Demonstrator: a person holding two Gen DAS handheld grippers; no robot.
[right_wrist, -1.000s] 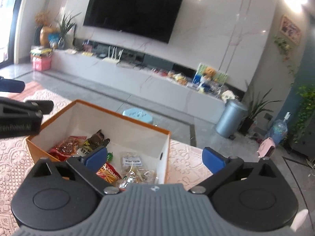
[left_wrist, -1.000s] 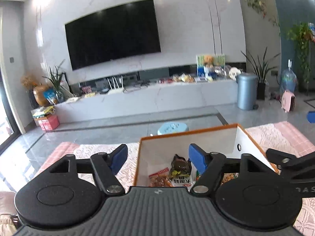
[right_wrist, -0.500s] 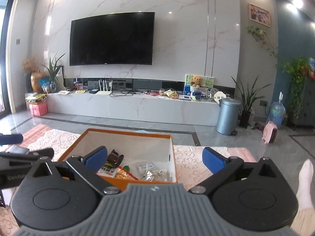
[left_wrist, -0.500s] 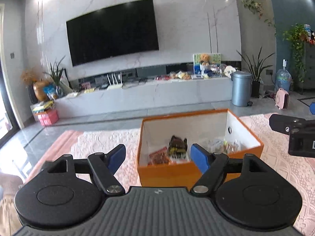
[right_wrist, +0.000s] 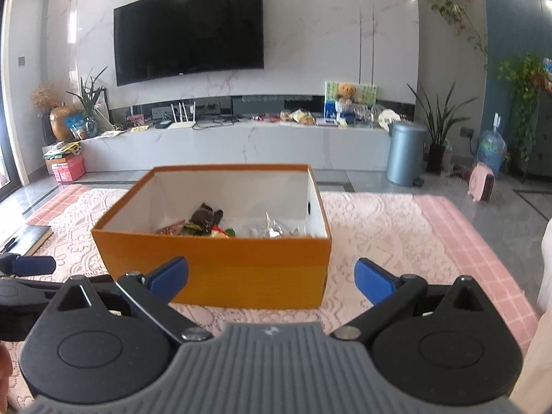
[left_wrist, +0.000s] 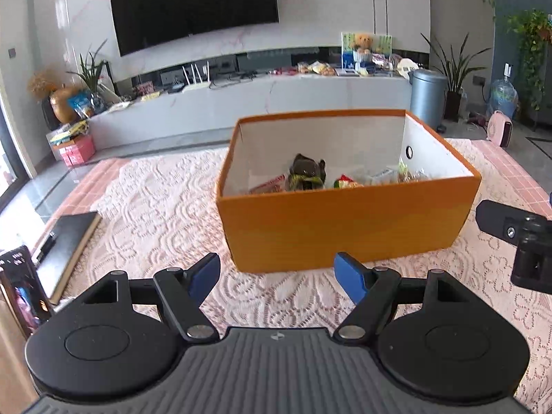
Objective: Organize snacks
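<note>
I have both tools level and just short of the orange box [left_wrist: 345, 227] on the lace cloth [left_wrist: 155, 207] — left gripper [left_wrist: 277, 276] and right gripper [right_wrist: 270, 277] spread wide, empty — with the snacks [right_wrist: 207, 222] lying inside the box.

- orange box [left_wrist: 345, 231]: matte cardboard, plain white inside
- tablecloth [left_wrist: 155, 207]: pink lace, bumpy weave
- snack packets [right_wrist: 272, 229]: shiny crinkly plastic
- bin [right_wrist: 405, 151]: smooth metal look

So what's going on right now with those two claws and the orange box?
Left claw open, empty. Right claw open, empty. Orange box on the lace cloth, snacks inside. Nothing blocking it.
</note>
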